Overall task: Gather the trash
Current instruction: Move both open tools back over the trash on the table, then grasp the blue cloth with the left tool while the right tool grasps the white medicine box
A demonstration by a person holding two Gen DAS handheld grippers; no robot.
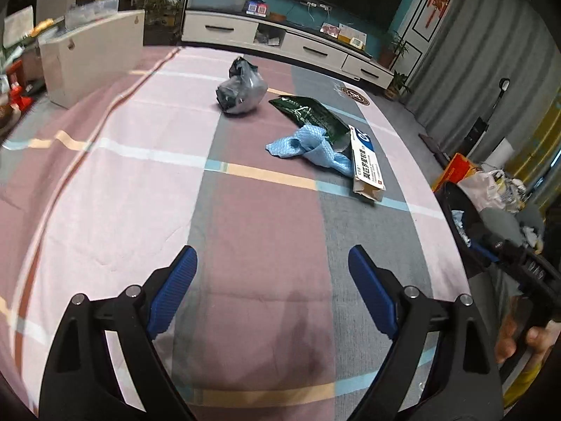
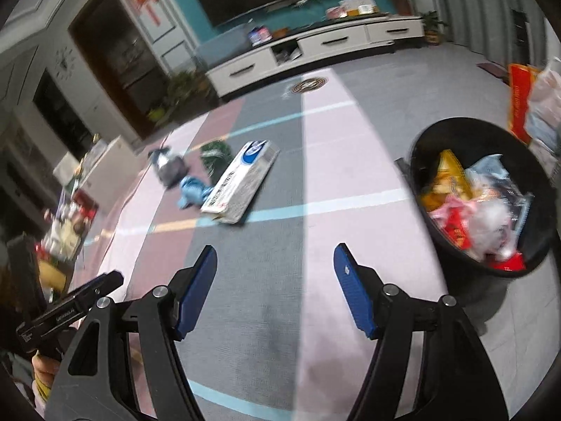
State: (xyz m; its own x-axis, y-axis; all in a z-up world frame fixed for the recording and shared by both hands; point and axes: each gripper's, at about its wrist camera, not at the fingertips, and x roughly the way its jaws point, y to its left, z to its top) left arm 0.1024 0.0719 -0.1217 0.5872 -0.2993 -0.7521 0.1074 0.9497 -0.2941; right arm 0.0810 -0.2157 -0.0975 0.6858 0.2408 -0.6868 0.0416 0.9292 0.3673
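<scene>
On the striped cloth lie a crumpled grey plastic bag (image 1: 241,90), a dark green packet (image 1: 312,116), a crumpled blue cloth (image 1: 308,147) and a white and blue carton (image 1: 366,163). My left gripper (image 1: 272,263) is open and empty, well short of them. In the right wrist view the carton (image 2: 242,180), blue cloth (image 2: 192,189), green packet (image 2: 214,156) and grey bag (image 2: 167,165) lie ahead to the left. My right gripper (image 2: 275,261) is open and empty. A black bin (image 2: 438,140) with several wrappers stands to its right.
A white box (image 1: 94,52) stands at the cloth's far left edge. A white TV cabinet (image 1: 280,40) runs along the back wall. Bags and an orange box (image 1: 459,172) sit beyond the bin. The other gripper's handle (image 2: 70,310) shows at lower left.
</scene>
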